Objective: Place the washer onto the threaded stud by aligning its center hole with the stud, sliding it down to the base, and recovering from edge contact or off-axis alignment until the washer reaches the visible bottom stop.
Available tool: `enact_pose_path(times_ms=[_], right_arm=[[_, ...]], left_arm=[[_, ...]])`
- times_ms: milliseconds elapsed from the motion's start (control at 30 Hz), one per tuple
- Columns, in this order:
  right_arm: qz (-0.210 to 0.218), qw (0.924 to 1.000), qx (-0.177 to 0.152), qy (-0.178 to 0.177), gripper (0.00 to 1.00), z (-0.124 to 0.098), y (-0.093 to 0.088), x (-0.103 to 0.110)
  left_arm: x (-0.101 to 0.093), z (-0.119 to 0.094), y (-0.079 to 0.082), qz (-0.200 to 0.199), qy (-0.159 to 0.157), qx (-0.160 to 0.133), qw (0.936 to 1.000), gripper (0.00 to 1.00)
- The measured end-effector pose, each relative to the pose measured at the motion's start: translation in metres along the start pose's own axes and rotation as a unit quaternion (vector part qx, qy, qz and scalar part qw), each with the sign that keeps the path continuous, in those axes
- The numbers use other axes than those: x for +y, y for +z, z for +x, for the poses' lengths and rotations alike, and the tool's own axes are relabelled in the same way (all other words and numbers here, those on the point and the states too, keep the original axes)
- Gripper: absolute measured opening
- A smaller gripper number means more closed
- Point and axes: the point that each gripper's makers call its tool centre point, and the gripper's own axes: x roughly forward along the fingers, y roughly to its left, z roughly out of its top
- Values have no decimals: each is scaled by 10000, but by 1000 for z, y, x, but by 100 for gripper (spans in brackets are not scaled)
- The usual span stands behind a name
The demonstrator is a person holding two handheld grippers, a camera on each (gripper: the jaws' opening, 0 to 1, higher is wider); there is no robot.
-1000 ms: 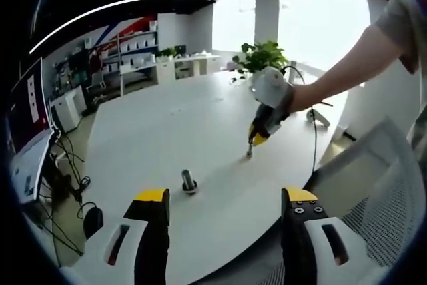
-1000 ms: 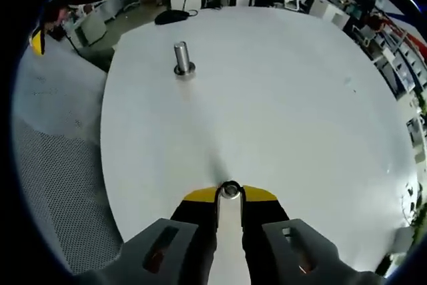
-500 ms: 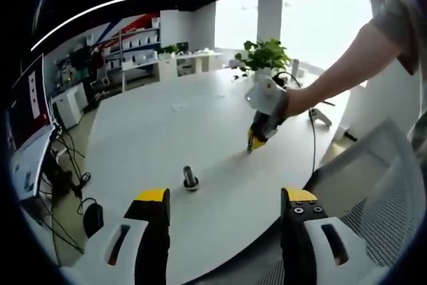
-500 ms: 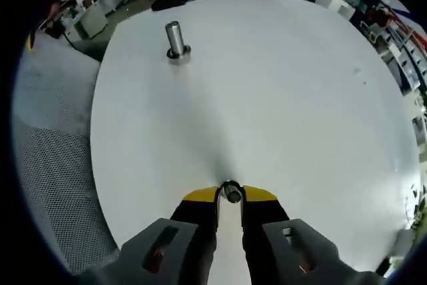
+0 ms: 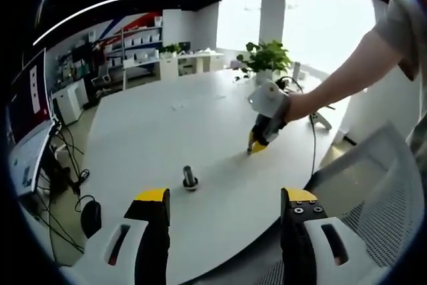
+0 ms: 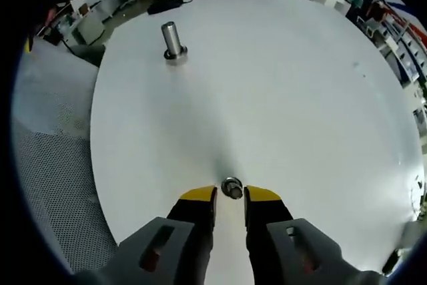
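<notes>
Right gripper view: the right tongs stand slightly spread at the near end of the white bench, their yellow tips on either side of the washer, which lies on the bench surface just ahead of the gap. From this angle I cannot tell whether the tips touch its rim; it does not look pinched. Farther off, well apart from the washer, the stud stands upright on its round base near the bench's far left edge, its top bare.

The step in hand appears to be picking the washer up. To do it well, I would lower the tips around the washer so they catch opposite sides of its rim, press together squarely, and check that the ring is gripped and not tilted before lifting. A thin ring lying flat could easily skid or flip if only one tip bites. Leaving the centre hole uncovered would help later alignment over the stud.

In the left gripper view, the left tongs hang wide apart and empty near the bench's edge. Beyond them the stud stands in mid-bench, and farther on the right tongs point down at the surface, held by a person's hand, with a potted plant behind.
</notes>
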Motion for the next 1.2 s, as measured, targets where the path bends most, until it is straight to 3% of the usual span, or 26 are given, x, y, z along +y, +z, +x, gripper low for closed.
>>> enact_pose_path(times_ms=[433,667,833,933,1100,1200], right_arm=[[543,9963,-661,-71,25,-34,-2,11],[804,9911,-1039,-217,26,-64,-17,23],[1332,9780,-1571,-332,28,-91,-20,28],[1712,9662,-1897,-334,29,-106,-17,30],[1699,9600,-2172,-477,31,-127,-6,39],[1802,9517,-2431,-518,34,-139,5,45]], left_arm=[[-3,2,-1,55,-78,38,9999,66],[-4,0,2,60,-86,-32,9999,66],[-3,-1,3,54,-54,-75,9999,66],[-2,-2,5,56,-15,-107,9999,66],[-1,-4,6,60,51,-149,9999,66],[-1,-4,6,120,54,-138,9998,66]])
